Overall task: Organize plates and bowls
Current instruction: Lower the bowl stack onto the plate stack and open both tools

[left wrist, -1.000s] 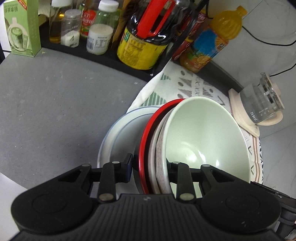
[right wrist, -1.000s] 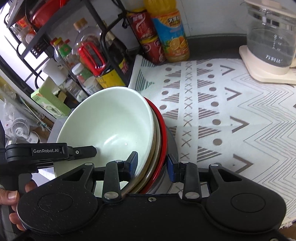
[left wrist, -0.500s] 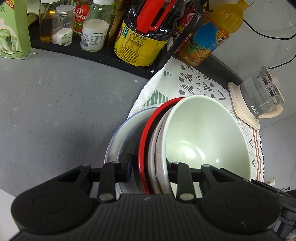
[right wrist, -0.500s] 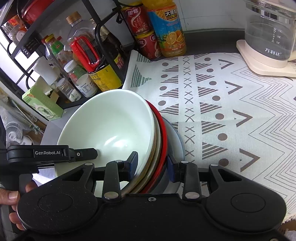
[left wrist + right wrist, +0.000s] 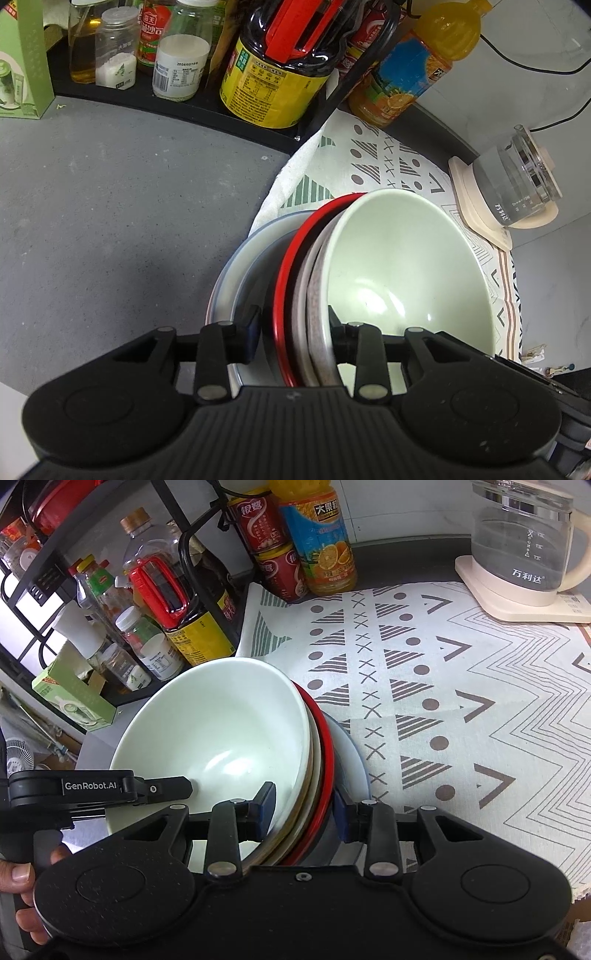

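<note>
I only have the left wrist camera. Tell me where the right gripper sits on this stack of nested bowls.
Observer: The right gripper straddles the near rims of the stack of nested bowls, one pad inside the pale green ceramic bowl and one outside the red-rimmed bowl. Its jaws have just been opening slightly, with the rims between them.
Operator: Report the cloth past the stack.
Observer: Nothing stands on the white patterned cloth between the stack and the clear glass kettle.
Operator: Describe that kettle's far side.
Observer: It has a cream handle on its right.
</note>
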